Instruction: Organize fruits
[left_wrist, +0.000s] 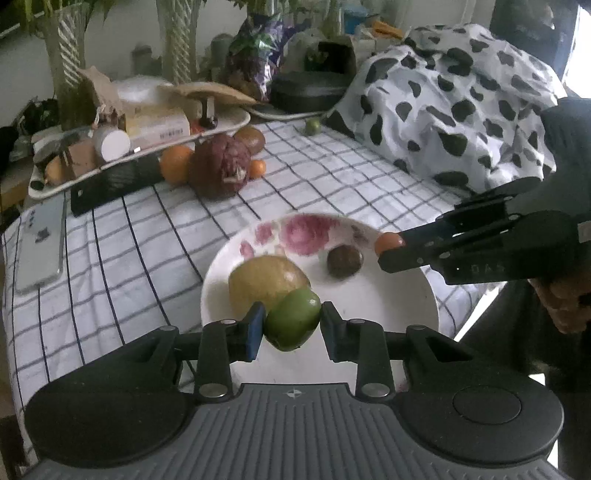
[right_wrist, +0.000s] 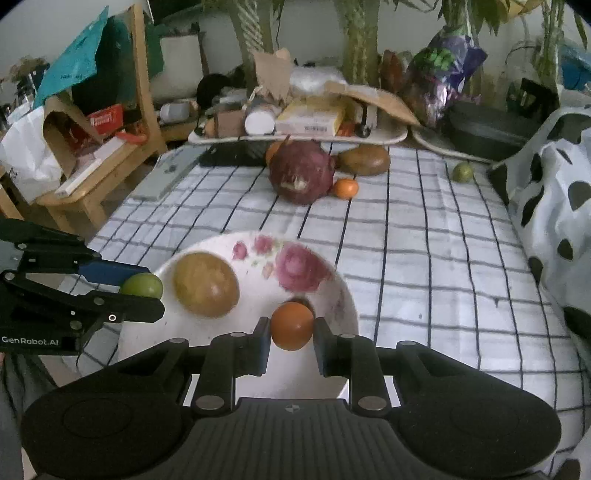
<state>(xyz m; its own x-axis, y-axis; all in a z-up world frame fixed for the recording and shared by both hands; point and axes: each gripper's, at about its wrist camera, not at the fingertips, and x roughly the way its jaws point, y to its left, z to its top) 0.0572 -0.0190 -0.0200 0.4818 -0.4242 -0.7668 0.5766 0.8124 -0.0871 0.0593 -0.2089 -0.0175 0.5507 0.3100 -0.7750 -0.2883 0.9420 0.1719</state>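
The left hand-held gripper is clamping a green fruit between its pads, low in the frame over the near rim of the floral plate. The right hand-held gripper is gripping a small orange fruit over the same plate. A yellow-brown mango and a dark round fruit are already lying on the plate. Judgement: both fruits are awaiting placement. Lower each onto a bare patch of plate, apart from the mango, before easing the pads open; releasing from height is risking a roll off the rim onto the checked cloth.
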